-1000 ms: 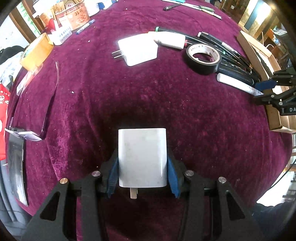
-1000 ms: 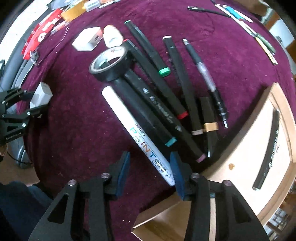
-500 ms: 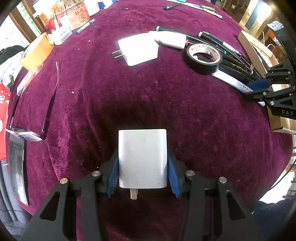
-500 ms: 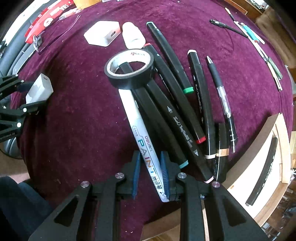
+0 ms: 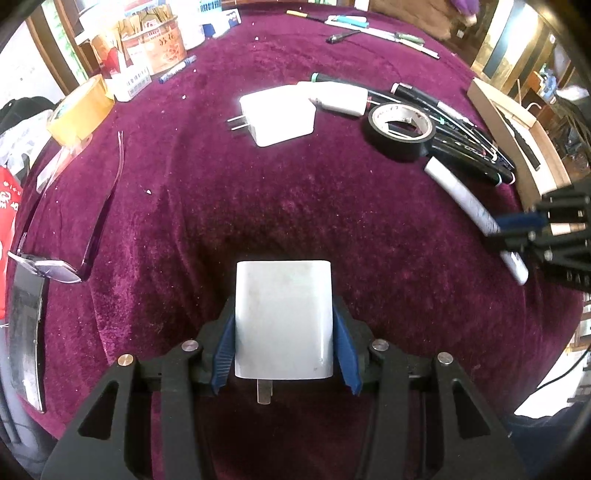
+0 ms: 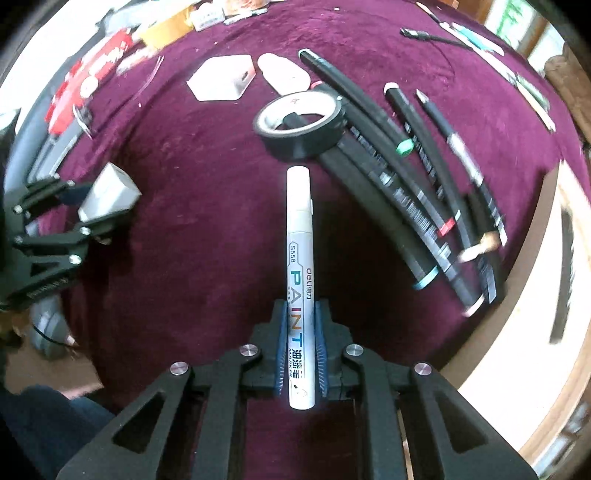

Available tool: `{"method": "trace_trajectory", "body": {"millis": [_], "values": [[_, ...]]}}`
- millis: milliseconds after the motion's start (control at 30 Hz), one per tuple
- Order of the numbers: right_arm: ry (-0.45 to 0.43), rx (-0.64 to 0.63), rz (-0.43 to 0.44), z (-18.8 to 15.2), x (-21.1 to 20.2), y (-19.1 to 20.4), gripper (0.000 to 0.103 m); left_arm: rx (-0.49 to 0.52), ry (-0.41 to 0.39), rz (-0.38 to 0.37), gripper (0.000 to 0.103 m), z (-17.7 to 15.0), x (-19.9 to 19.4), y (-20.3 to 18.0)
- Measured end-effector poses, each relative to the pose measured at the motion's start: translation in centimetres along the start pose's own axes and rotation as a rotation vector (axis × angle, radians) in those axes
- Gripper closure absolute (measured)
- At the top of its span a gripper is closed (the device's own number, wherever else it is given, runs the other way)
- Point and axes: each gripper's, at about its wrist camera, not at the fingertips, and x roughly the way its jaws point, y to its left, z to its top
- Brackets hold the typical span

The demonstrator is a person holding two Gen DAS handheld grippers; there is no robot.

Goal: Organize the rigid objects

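Purple velvet table [image 5: 295, 192], two white chargers [image 5: 283, 325] [image 5: 277, 120], one tape roll [image 5: 400, 131], one paint marker [image 6: 300, 266].

White plug chargers: two, one [image 5: 283, 325] in the left tongs [image 5: 283, 347], one [image 5: 279, 114] lying on the surface [image 5: 258, 206].
White paint marker [image 6: 300, 295]: one, in the right tongs [image 6: 301, 354].
Rounded white case [image 6: 283, 72]: one.
Rolls of black tape [image 6: 301, 127]: one.
Rolls of tan tape [image 5: 79, 107]: one.
Black markers and pens heaped beside the black tape [image 6: 417, 192]: about six; overlap prevents an exact count.
Wooden trays [image 6: 517, 332]: one.
Slim pens at the far edge [image 5: 373, 31]: several, too small to count.
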Motion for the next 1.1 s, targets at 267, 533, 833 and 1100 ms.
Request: {"method": "trace_trajectory", "body": {"millis": [267, 533, 833, 1100], "values": [[-0.056, 0.115, -0.011, -2.1, -0.4, 0.0, 0.089, 0.013, -0.057, -0.003, 0.056, -0.9, -0.5, -0.5], [-0.067, 0.145, -0.043, -3.1, 0.0, 0.9, 0.089, 0.026, -0.074, -0.010, 0.056, -1.0, -0.6, -0.6], [-0.111, 0.204, -0.015, -3.7, -0.2, -0.1, 0.090, 0.035, -0.095, -0.021, 0.057, -1.1, -0.7, -0.4], [-0.166, 0.233, 0.070, -5.8, -2.4, -0.4, 0.090, -0.034, -0.117, -0.078, 0.059, -1.4, -1.1, 0.5]]}}
